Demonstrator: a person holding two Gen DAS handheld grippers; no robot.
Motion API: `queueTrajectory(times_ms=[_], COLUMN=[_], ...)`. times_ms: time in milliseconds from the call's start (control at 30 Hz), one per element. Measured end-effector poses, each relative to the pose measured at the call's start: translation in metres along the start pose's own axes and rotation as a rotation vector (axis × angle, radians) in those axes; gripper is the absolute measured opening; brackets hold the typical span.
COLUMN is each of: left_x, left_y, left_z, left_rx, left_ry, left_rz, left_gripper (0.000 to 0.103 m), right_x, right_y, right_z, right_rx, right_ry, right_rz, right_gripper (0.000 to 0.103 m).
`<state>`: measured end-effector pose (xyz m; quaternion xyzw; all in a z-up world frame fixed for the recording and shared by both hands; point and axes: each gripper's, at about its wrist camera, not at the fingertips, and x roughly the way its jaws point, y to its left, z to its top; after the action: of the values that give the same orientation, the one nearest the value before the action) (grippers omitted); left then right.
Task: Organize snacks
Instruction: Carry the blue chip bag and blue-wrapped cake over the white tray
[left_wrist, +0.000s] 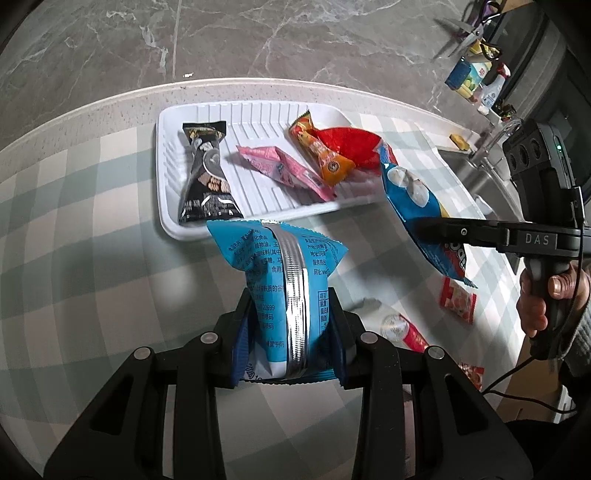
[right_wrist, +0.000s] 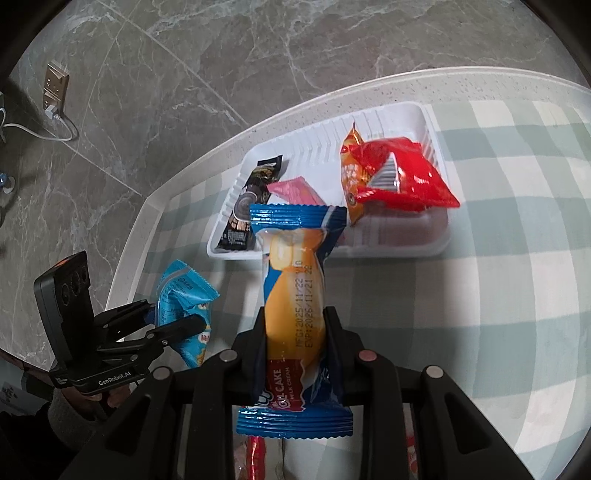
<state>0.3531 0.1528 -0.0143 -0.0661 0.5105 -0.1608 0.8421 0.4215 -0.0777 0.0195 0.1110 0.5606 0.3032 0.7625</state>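
A light blue snack packet (left_wrist: 280, 251) with a silver seam is pinched upright in my left gripper (left_wrist: 290, 299), just short of the white tray (left_wrist: 168, 155). My right gripper (right_wrist: 295, 317) is shut on a blue and orange cake packet (right_wrist: 291, 266), held over the tray's near rim (right_wrist: 436, 245). In the tray lie a black packet (left_wrist: 207, 177), a pink packet (left_wrist: 280, 170), an orange packet (left_wrist: 321, 151) and a red packet (left_wrist: 354, 144). The left wrist view has the right gripper (left_wrist: 417, 227) at the right with its cake packet (left_wrist: 410, 188). The left gripper (right_wrist: 173, 315) is at the lower left in the right wrist view.
Small red and white packets (left_wrist: 458, 302) (left_wrist: 402, 328) lie on the checked tablecloth (left_wrist: 92, 221) to the right. A sink with a faucet (left_wrist: 491, 147) and bottles (left_wrist: 476, 81) stand beyond the table's right end. The rounded table edge (right_wrist: 177, 184) drops to a grey marble floor.
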Motion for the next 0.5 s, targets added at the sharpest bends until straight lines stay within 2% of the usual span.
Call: queueTrajectory(times_ms=[500], left_x=[0.01], left_y=[0.013], left_z=[0.047], left_rx=[-0.014], left_ry=[-0.04], left_rz=[0.003], left_gripper=[0.033], right_x=[0.014], right_y=[0.007], right_z=[0.041], right_rx=[-0.035], right_ry=[-0.007], right_rz=[-0.006], right_gripper=[0.03])
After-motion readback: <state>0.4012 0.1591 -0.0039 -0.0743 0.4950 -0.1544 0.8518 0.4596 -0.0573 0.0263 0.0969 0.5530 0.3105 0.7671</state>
